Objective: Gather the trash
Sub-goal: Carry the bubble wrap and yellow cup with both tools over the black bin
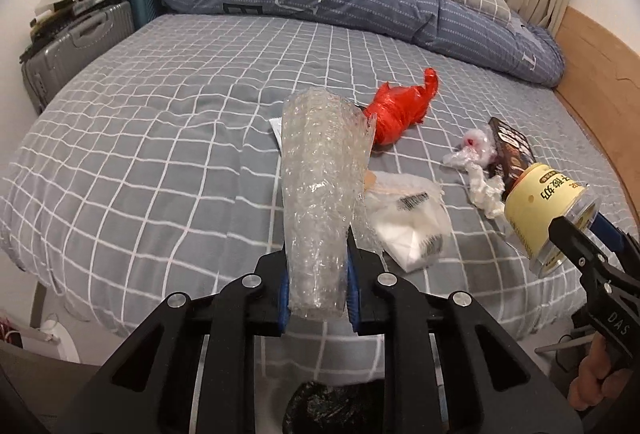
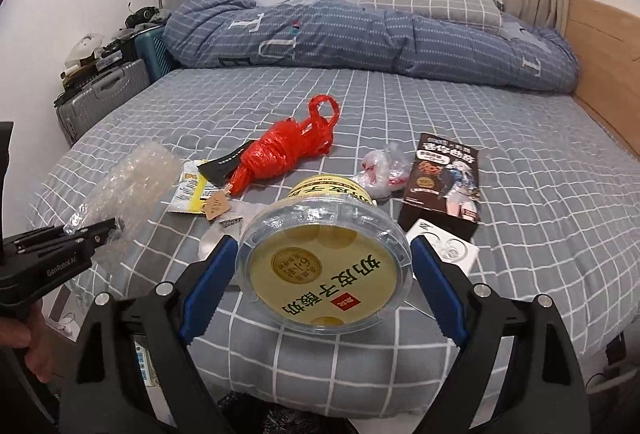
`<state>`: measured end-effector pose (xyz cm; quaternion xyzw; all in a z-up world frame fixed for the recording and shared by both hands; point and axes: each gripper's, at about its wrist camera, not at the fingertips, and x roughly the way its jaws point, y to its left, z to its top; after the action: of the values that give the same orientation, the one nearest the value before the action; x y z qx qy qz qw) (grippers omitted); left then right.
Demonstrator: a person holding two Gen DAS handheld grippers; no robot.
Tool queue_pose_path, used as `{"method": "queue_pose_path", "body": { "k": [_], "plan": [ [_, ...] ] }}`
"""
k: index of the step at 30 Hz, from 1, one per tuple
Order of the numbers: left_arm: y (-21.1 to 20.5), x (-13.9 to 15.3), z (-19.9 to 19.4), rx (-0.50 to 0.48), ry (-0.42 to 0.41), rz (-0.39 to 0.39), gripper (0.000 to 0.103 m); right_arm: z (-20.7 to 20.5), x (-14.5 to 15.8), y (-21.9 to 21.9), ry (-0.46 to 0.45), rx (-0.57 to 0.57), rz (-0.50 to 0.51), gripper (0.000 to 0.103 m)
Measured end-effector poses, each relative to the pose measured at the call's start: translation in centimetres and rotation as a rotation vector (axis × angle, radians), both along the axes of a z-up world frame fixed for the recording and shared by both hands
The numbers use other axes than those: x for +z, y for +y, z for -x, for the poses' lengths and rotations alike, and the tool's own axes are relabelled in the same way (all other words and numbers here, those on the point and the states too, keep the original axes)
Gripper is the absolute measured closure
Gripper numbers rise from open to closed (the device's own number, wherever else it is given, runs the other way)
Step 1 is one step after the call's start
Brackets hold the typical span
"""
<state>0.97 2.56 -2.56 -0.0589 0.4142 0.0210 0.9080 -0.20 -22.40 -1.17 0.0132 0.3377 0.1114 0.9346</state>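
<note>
**Both grippers loaded above the bed edge**

Your left gripper (image 1: 318,286) pinches a roll of bubble wrap (image 1: 320,186) between its blue pads; your right gripper (image 2: 324,286) clamps a yellow yogurt tub (image 2: 324,266) by its sides. Both are held in the air over the near edge of the bed (image 1: 140,122). The tub's smooth wall may slip if you tilt it; the wrap may compress and slide out. Still lying on the sheet: a red bag (image 2: 288,154), a brown box (image 2: 444,182), crumpled tissue (image 2: 380,170) and a white packet (image 1: 408,226). A black bin bag (image 1: 332,410) appears below.
</note>
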Motion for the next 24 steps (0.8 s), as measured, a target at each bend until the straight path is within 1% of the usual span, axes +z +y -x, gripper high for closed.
{"method": "queue_pose_path", "body": {
  "k": [6,10,17,24],
  "plan": [
    [-0.5,0.5,2.2,-0.006,0.011,0.034,0.083,2.4,1.6,-0.5,-0.001,-0.015,-0.008,0.019],
    [-1.2,1.1,4.1,-0.009,0.0,0.032,0.083,4.1,2.5,-1.0,-0.002,-0.018,-0.013,0.019],
    [-2.0,0.8,7.4,-0.01,0.004,0.033,0.083,7.4,2.2,-1.5,0.025,-0.029,-0.018,0.019],
    [-2.5,-0.5,10.4,0.001,0.025,0.016,0.083,9.9,1.4,-1.3,0.044,-0.029,-0.007,0.019]
  ]
}}
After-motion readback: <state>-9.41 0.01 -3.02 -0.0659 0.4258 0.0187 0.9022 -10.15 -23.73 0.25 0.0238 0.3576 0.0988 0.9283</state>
